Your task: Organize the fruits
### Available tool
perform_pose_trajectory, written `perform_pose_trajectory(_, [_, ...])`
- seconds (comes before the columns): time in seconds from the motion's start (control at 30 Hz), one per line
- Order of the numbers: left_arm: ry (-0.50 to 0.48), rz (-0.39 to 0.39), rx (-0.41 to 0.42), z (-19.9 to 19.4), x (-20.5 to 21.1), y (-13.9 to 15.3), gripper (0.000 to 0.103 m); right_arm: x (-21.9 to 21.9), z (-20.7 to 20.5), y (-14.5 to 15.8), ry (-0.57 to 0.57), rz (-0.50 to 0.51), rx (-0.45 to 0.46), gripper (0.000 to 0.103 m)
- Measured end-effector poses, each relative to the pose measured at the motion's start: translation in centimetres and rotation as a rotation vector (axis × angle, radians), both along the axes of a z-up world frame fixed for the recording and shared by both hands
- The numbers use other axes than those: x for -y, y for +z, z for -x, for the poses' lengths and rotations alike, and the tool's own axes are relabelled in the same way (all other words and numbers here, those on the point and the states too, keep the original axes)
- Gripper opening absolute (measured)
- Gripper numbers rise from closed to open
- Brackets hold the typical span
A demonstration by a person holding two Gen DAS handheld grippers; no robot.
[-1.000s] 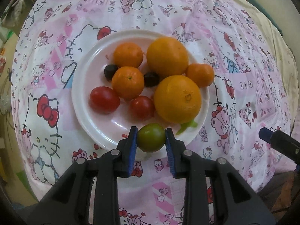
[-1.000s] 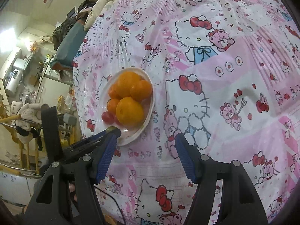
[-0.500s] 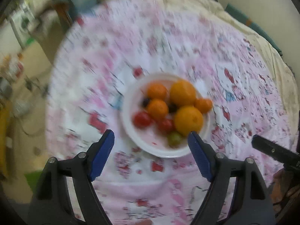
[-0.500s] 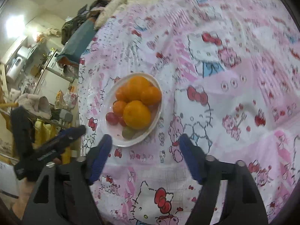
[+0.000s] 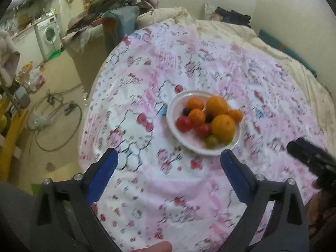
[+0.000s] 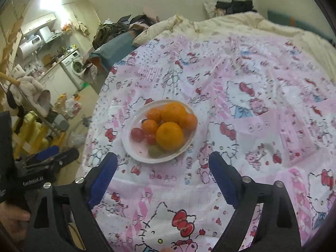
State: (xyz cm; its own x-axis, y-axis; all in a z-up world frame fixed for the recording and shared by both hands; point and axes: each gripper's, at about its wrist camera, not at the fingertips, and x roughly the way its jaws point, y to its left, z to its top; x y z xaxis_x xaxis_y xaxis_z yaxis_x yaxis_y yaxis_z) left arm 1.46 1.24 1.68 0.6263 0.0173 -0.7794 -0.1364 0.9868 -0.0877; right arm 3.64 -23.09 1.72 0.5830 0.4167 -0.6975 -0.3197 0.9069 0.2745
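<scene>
A white plate (image 5: 174, 110) on the pink Hello Kitty cloth holds several oranges (image 5: 223, 126), red tomatoes (image 5: 183, 124), dark grapes (image 5: 185, 111) and a green tomato (image 5: 211, 141) at its near rim. The plate also shows in the right wrist view (image 6: 134, 149), with the green tomato (image 6: 154, 152). My left gripper (image 5: 169, 163) is open and empty, held back and above the plate. My right gripper (image 6: 162, 164) is open and empty, just short of the plate's near edge. The right gripper (image 5: 310, 159) shows at the right of the left wrist view.
The cloth covers a bed with a cream quilt (image 6: 231, 25) at the back. The bed's left edge (image 5: 88, 113) drops to a floor with cables (image 5: 54, 124), a washing machine (image 5: 49, 35) and clutter.
My left gripper opened and let go of the green tomato, which now lies on the plate. Both grippers pulled back and up from the plate.
</scene>
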Motion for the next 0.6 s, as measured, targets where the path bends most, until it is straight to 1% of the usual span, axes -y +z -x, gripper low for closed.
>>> perform_pose_trajectory(0.03, [-0.002, 0.009, 0.009, 0.4, -0.1, 0.0, 0.097, -0.1, 0.4, 0.0, -0.010, 0.009, 0.023, 0.096])
perform_pose_trajectory(0.07, [-0.006, 0.019, 0.019, 0.5, -0.1, 0.1, 0.098, -0.3, 0.8, 0.0, -0.019, 0.016, 0.041, 0.103])
perform_pose_trajectory(0.1, [-0.012, 0.024, 0.029, 0.7, -0.1, 0.2, 0.103, -0.4, 1.1, -0.1, -0.034, 0.022, 0.058, 0.103])
perform_pose_trajectory(0.2, [-0.033, 0.007, 0.058, 0.6, 0.2, 0.5, 0.103, -0.5, 1.5, -0.7, -0.085, 0.027, 0.081, 0.103])
perform_pose_trajectory(0.23, [-0.032, 0.020, 0.048, 0.3, 0.1, 0.3, 0.103, -0.7, 1.5, -0.9, -0.089, 0.034, 0.078, 0.103])
perform_pose_trajectory(0.3, [-0.023, 0.078, 0.019, -0.1, -0.5, -0.3, 0.103, -1.1, 1.4, -1.2, -0.092, 0.039, 0.069, 0.103])
perform_pose_trajectory(0.33, [-0.015, 0.090, 0.009, -0.2, -0.7, -0.5, 0.103, -1.2, 1.4, -1.4, -0.092, 0.038, 0.068, 0.103])
perform_pose_trajectory(0.43, [-0.007, 0.075, 0.018, -0.1, -0.6, -0.5, 0.103, -1.5, 1.2, -1.8, -0.083, 0.052, 0.072, 0.103])
perform_pose_trajectory(0.53, [-0.018, 0.049, 0.042, 0.1, -0.2, -0.2, 0.103, -1.6, 0.7, -2.3, -0.085, 0.057, 0.061, 0.103])
perform_pose_trajectory(0.6, [-0.026, 0.032, 0.042, 0.1, 0.1, -0.3, 0.103, -1.7, 0.4, -2.4, -0.090, 0.069, 0.067, 0.103])
